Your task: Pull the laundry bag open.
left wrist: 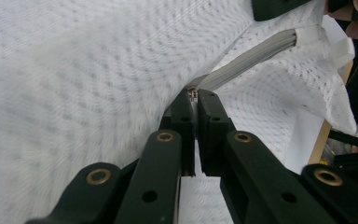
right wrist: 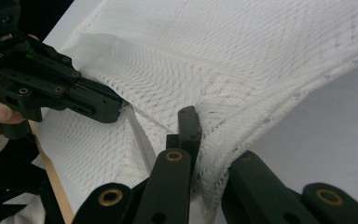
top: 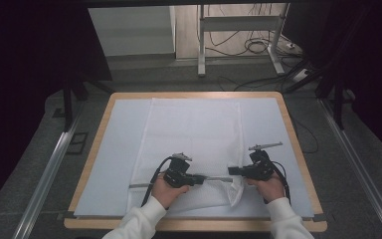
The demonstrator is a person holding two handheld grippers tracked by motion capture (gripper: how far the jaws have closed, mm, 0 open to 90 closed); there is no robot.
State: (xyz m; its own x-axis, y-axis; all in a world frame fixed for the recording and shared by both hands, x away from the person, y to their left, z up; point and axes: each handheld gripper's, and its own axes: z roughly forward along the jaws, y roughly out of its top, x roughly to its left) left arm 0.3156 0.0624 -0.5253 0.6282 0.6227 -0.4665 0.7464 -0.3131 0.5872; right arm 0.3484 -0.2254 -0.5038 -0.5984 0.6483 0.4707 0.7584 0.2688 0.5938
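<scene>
A white mesh bag [top: 194, 134] lies flat on the table, its near end lifted between my two grippers. Along that end runs a grey zipper [top: 219, 179]. My left gripper [top: 204, 179] points right and is shut on the small metal zipper pull [left wrist: 194, 94], with the zipper tape [left wrist: 251, 56] stretching away from its jaws. My right gripper [top: 230, 171] points left and is shut on the mesh bag's edge [right wrist: 214, 154] at the zipper's end; the fabric drapes over and hides one jaw. The left gripper [right wrist: 116, 109] faces it a short way off.
A white sheet [top: 124, 149] covers the wooden table [top: 94, 144], whose edges are close on all sides. Beyond the far edge are a desk frame [top: 238, 30] and floor cables [top: 258, 47]. Metal rails [top: 49, 169] run along both sides.
</scene>
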